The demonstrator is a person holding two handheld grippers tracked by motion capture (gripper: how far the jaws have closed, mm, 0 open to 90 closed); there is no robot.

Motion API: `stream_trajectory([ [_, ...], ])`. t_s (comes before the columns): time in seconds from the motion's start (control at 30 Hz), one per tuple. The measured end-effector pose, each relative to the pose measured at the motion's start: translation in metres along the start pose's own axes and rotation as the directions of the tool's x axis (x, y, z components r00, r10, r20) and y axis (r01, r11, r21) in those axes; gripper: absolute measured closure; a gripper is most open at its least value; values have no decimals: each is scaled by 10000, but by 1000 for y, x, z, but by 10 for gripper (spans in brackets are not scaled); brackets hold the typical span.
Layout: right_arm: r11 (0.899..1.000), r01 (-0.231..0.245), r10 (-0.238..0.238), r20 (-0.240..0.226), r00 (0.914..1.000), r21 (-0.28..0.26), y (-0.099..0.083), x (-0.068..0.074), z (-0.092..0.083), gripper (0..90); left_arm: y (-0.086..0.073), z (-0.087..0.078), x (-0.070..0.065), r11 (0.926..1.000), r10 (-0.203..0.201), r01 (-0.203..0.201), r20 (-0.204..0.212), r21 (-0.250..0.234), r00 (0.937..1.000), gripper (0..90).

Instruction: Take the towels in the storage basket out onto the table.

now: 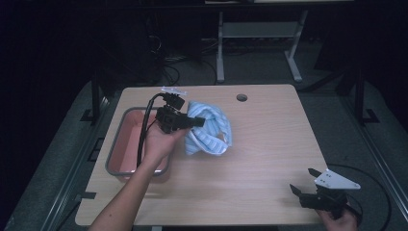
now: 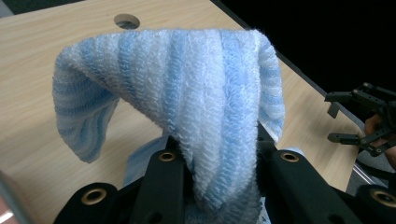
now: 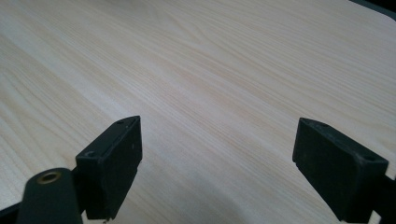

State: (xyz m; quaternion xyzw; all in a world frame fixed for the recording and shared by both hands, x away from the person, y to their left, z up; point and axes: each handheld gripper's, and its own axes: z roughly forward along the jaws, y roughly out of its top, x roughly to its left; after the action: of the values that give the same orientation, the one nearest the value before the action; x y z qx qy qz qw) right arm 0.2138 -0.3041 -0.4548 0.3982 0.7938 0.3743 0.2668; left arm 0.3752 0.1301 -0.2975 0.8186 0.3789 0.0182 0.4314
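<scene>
A: Jaws first. Entry one?

B: Left gripper (image 1: 195, 121): black two-jaw tool, cable trailing, held in the person's left hand (image 1: 161, 142). Jaws closed tight on a fold of the blue-and-white striped terry cloth (image 1: 209, 129). In the left gripper view the cloth (image 2: 196, 98) rises from between the two black jaws and drapes over in an arch, one corner hanging free at the left.

A: Entry two?

B: Right gripper (image 1: 302, 182): black, with a grey three-cornered plate on top, held in the person's right hand (image 1: 340, 219). Jaws wide apart, nothing between them. The right gripper view shows bare wood grain between the two pads.

A: Landmark for placement?

B: The pink rectangular tub with the grey rim (image 1: 126, 115), standing on the light wooden table (image 1: 269, 144) at its left side.

A: Cloth relative to the tub?

B: Just beside the tub's right wall, outside it. Its gripped end is lifted; whether the lower folds rest on the tabletop I cannot tell for certain.

A: Left gripper relative to the tub?

B: Over the tub's far right corner, jaws pointing away from the tub toward the cloth.

A: Right gripper?

B: Well apart from the tub, at the table's near right corner.

A: Other fixtures?

B: A round cable hole (image 1: 242, 97) in the tabletop, beyond the tub and to its right.
</scene>
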Motion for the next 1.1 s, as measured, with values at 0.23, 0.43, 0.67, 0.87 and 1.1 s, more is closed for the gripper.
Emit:
stream_trajectory([
  [0.23, 10000, 39, -39, -26, 10000, -26, -1, -2, 0, 152, 2, 18, -3, 9998, 22, -26, 214, 196, 9998, 729],
  [0.43, 10000, -53, 53, -9, 10000, 11, -3, -3, 1, 152, 3, 30, -7, 9998, 59, -66, 361, 195, 9993, 729],
  [0.67, 9999, -125, 125, 26, 9999, 54, -4, -4, 3, 152, 5, 40, -8, 9999, 78, -85, 567, 129, 9984, 728],
  [0.87, 9999, -106, 105, 47, 9999, 59, -4, -3, 3, 152, 6, 54, -10, 9994, 140, -154, 492, 294, 9987, 727],
  [1.1, 10000, -51, 51, 33, 10000, -28, -4, -5, 2, 152, 6, 78, -15, 9979, 246, -267, 360, 591, 9991, 724],
])
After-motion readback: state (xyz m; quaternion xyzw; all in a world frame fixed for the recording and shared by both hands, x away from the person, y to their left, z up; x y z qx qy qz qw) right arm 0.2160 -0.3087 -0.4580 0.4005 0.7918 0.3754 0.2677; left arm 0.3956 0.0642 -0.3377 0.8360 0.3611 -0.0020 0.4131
